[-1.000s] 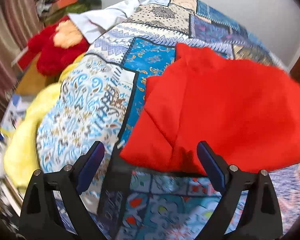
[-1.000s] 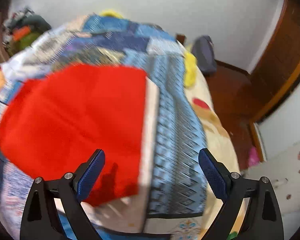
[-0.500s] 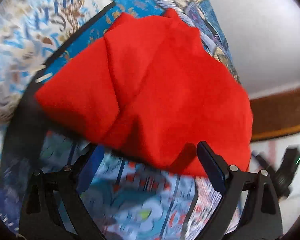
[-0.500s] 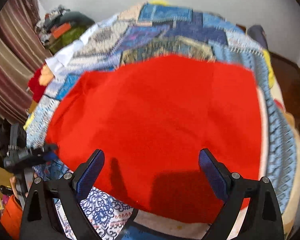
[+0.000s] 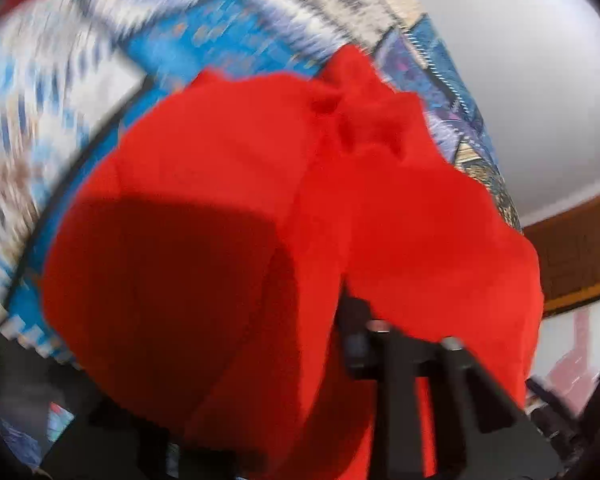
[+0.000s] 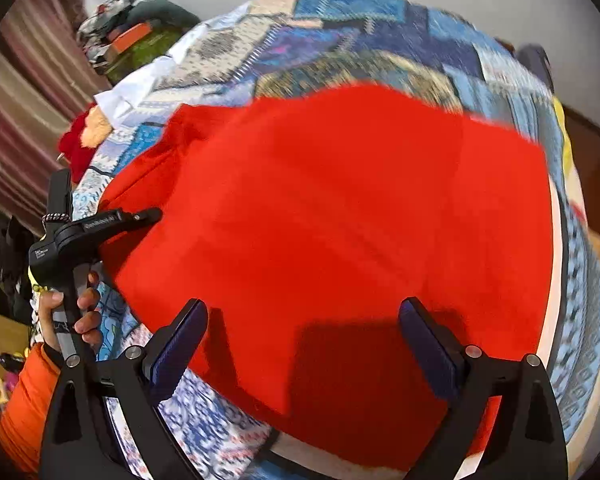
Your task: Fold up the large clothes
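Note:
A large red cloth [image 6: 332,216] lies spread on the patchwork bedspread [image 6: 340,36]. In the left wrist view the red cloth [image 5: 228,208] is bunched up over my left gripper [image 5: 304,316]. Its jaws are closing with a fold of the cloth between them, and one finger is hidden under the fabric. From the right wrist view the left gripper [image 6: 150,215] pinches the cloth's left edge. My right gripper [image 6: 302,316] stands open just above the cloth's near edge, with nothing pressed between its fingers.
A hand [image 6: 80,312] in an orange sleeve holds the left gripper's handle. A red and peach plush toy [image 6: 86,136] and a pile of clothes [image 6: 132,36] lie at the bed's far left. Striped curtains [image 6: 24,92] hang left; wooden panelling [image 5: 576,248] runs right.
My left gripper has pushed forward into the red cloth and its jaws have come together on a fold. The right gripper swung left over the cloth, then held still.

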A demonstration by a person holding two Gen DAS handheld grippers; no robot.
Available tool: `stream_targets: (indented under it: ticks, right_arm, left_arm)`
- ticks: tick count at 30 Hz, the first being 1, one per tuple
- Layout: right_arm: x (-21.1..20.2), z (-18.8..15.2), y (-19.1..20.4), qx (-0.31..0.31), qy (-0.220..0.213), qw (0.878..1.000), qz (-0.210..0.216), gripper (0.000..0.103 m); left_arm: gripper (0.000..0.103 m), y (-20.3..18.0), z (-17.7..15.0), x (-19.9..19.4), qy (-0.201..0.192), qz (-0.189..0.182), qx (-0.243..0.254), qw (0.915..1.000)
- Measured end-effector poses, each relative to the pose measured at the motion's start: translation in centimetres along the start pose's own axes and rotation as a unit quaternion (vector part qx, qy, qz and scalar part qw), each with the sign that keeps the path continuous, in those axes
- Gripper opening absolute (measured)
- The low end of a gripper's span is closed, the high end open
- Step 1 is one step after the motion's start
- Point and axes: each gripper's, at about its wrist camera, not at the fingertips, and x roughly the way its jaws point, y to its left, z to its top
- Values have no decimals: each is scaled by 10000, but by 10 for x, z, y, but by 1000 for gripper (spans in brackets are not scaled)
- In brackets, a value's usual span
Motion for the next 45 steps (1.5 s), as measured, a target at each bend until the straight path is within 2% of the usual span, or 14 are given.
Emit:
stream_targets:
  ticks: [3,8,12,15,20,23,27,29,32,35,37,40,42,45]
  right_arm:
    - [0,15,23,-350,-140,9992,-127,96]
    - [19,33,69,-934,-227,9954,-59,96]
    - [64,36,105,-1286,364,9910,-56,96]
    - [90,27,124,-1616,626,9847,-160,102]
    - [96,22,136,-1927,687,9788,-116,103]
    - [76,29,117,-1566,651,9852,263,102]
    - [14,29,65,-816,111,9955,475,102]
    - [-15,25,34,-496,-145,9983,277,103]
    - [-61,10,-14,-142,-536,9981,-261,103]
    - [-97,-11,-61,221,-765,9940,-746,103]
    - [-114,-26,-90,506,-808,9913,-903,103]
    - [-130,-52,-123,948,-819,9871,-998,103]
    - [-136,-68,-141,1246,-834,9840,-962,103]
    - [-141,-92,-162,1670,-833,9794,-776,103]
  left_arm:
    - [18,-14,4,-23,-279,71,294,9992]
    - [17,-7,4,-68,-565,-75,277,9980]
    - [17,-4,1,-87,-729,189,391,9964]
    - [17,-5,0,-90,-836,460,535,9940]
    - [15,-10,-2,-98,-982,679,802,9896]
    - [15,-42,1,-106,-1201,763,1174,9828]
    - [13,-98,3,-113,-1455,630,1685,9729]
    - [13,-130,-1,-115,-1545,472,1990,9666]
    - [13,-185,-14,-115,-1604,187,2492,9549]
    - [12,-239,-41,-109,-1585,-39,3129,9365]
    - [12,-267,-64,-95,-1351,-203,3482,9274]
    - [12,-291,-101,-58,-836,-178,3922,9159]
    - [12,-294,-122,-32,-360,-155,4073,9124]
    - [12,-285,-153,4,292,-15,4316,9016]
